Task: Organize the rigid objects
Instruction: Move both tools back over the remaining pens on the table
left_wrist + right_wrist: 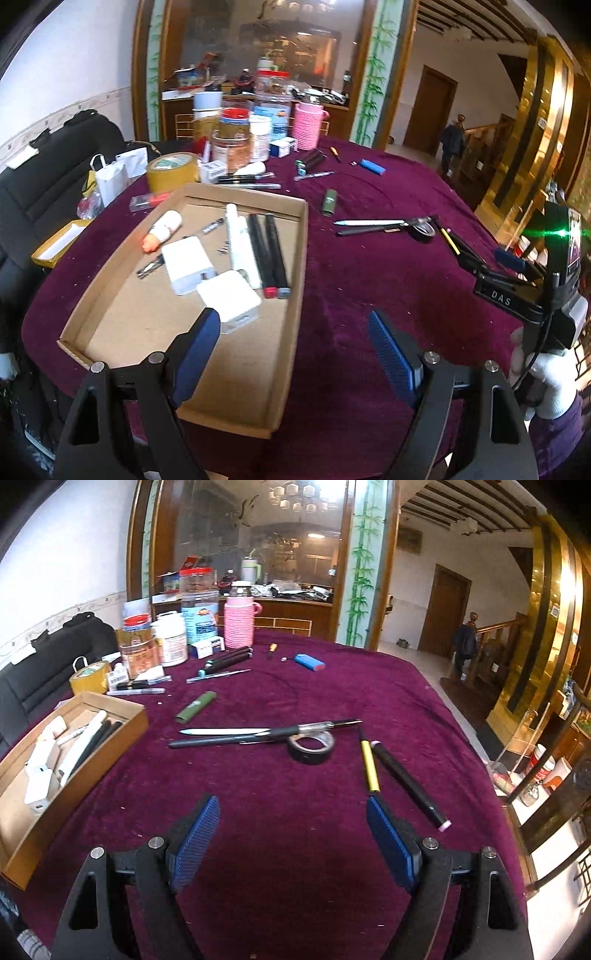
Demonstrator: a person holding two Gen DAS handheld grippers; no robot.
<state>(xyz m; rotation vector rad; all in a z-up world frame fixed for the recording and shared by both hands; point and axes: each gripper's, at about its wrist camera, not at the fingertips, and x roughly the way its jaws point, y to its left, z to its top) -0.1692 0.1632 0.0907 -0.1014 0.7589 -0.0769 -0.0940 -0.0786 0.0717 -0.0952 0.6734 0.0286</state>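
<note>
A shallow cardboard tray (300, 258) lies on the purple tablecloth. It holds a white charger (229, 295), a white power bank (186, 264), two black markers (275, 254), a white tube and a small glue bottle (164, 230). My left gripper (295, 326) hangs open over the tray's near right rim, with nothing between its fingers. My right gripper (291, 806) stands open above bare cloth. Just beyond its right finger lie a yellow pen (369, 768) and a black marker with pink ends (406, 786). Farther off are a black tape roll (312, 747), two pens (255, 732) and a green tube (195, 707).
Jars, a pink wrapped bottle (239, 626), a roll of brown tape (89, 677) and more pens crowd the far left of the table. A blue case (309, 662) lies farther back. The table edge drops off at the right. A gloved hand (546, 376) shows in the left wrist view.
</note>
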